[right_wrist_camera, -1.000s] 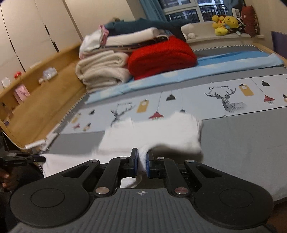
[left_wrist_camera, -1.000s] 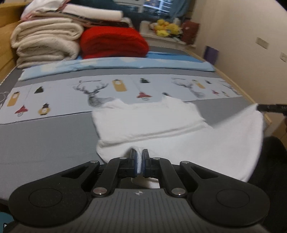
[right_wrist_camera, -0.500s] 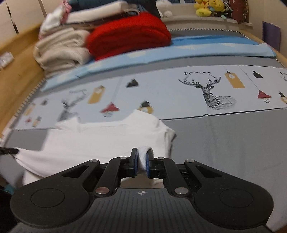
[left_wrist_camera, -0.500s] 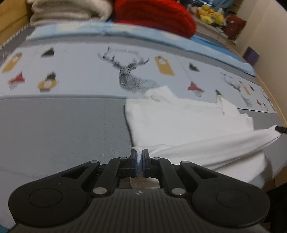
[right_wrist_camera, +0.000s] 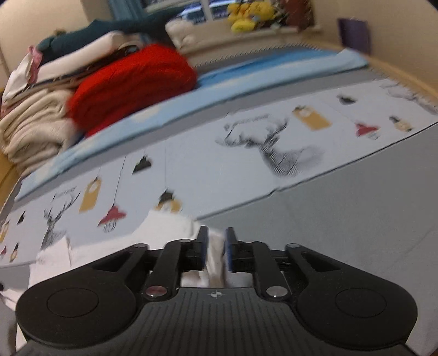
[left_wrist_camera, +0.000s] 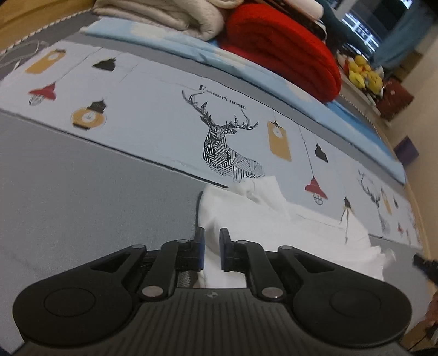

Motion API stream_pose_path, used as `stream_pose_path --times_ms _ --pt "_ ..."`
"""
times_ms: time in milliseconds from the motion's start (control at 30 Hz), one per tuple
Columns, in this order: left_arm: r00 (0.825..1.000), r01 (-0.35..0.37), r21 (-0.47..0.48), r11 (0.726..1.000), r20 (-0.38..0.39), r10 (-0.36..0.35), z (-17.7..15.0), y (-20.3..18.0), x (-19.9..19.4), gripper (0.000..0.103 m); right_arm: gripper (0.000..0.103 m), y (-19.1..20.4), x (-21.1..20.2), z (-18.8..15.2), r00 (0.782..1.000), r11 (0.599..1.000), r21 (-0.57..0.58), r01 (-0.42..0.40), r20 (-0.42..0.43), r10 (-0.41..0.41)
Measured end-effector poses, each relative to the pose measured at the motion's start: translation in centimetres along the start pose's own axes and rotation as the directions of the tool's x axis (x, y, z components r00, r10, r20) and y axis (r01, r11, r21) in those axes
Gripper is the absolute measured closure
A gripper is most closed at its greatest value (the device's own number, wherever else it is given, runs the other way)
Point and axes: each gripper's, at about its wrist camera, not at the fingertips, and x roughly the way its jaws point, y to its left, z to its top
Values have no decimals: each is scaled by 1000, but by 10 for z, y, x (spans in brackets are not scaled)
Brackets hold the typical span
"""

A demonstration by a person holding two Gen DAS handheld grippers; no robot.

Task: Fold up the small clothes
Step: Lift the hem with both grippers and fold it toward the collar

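White garment (left_wrist_camera: 273, 227) — small, soft and plain, folded over on itself into a flat, roughly rectangular shape — lies on the grey part of the bedspread (left_wrist_camera: 82, 191), its far edge reaching the pale printed band with the stag and hanging lamps. A rumpled point of cloth stands up at that far edge, and a thin dark line crosses the fabric near its right side. In the right wrist view the same cloth shows blurred, spread out to the left of the fingers.

Left gripper (left_wrist_camera: 212, 247) sits low over the near left corner of the garment; its jaws are opening, with white fabric showing in the gap between the blue pads and not visibly pinched. Right gripper (right_wrist_camera: 216, 250) is at the opposite near corner, jaws likewise opening — a bunched fold of the cloth stands between the pads, apparently loose.

At the head of the bed, well apart from the garment, a red blanket (left_wrist_camera: 282, 49) lies folded beside a stack of cream blankets (left_wrist_camera: 164, 13). No containers are visible.
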Motion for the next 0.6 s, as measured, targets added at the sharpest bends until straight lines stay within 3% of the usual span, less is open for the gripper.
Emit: stream_pose_path --times_ms 100,167,267,400,533,600 --pt "997 -40 29 999 -63 42 -4 -3 3 76 76 -4 4 -4 998 999 15 -30 -62 30" --pt "992 -78 69 995 -94 85 -7 -8 5 76 76 2 8 -10 993 998 -52 -31 -118 25" --pt "993 -63 90 994 -95 71 -9 -12 5 76 76 15 13 -23 980 986 -168 -19 -199 -15" --pt "993 -69 85 994 -89 76 -10 -13 12 75 76 31 14 -21 979 975 -220 -27 -205 -20" --pt "988 -90 70 993 -122 98 -13 -9 27 75 73 30 19 -24 985 985 -170 -4 -172 -25" --pt "989 -85 82 993 -113 94 -10 -12 29 73 73 31 34 -22 972 983 -177 54 -215 -92"
